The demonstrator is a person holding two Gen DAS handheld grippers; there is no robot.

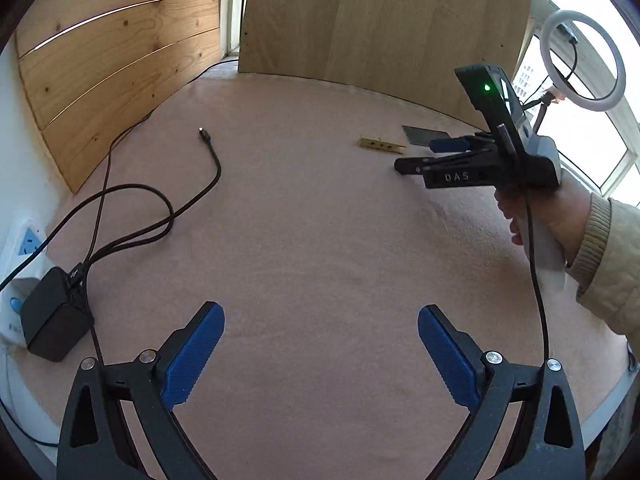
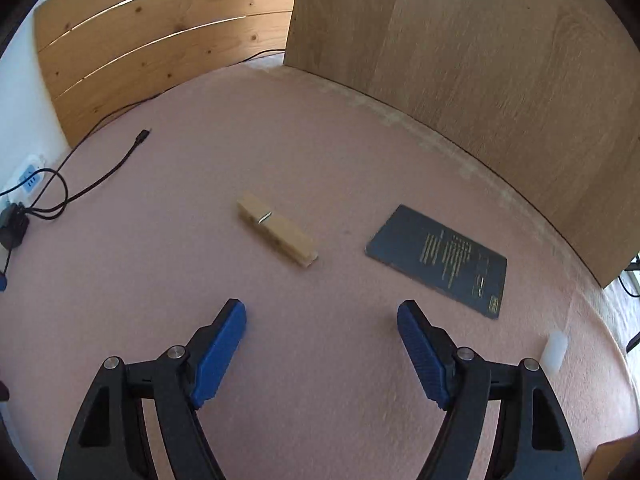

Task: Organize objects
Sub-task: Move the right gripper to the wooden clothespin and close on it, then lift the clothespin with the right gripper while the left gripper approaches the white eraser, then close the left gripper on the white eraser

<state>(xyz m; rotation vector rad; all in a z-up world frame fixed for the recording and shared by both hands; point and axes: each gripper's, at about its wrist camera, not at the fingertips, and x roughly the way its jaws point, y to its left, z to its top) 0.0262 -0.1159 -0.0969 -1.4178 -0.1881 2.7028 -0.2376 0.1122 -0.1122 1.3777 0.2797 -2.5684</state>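
Observation:
A wooden clothespin (image 2: 277,235) lies on the pink table cover (image 2: 280,140), a short way beyond my right gripper (image 2: 322,314), which is open with nothing between its blue pads. To the clothespin's right lies a dark card with gold print (image 2: 442,259). In the left wrist view the same clothespin (image 1: 380,145) and dark card (image 1: 426,135) lie far off at the right, with the right gripper (image 1: 420,156) held by a hand just before them. My left gripper (image 1: 321,316) is open over bare cover, empty.
A black cable (image 1: 212,160) with a loose plug end runs to a black charger (image 1: 54,326) on a white power strip (image 1: 20,248) at the left. Wooden boards (image 2: 460,60) stand along the back. A small white cylinder (image 2: 554,352) lies at the right edge. A ring light (image 1: 582,60) stands by the window.

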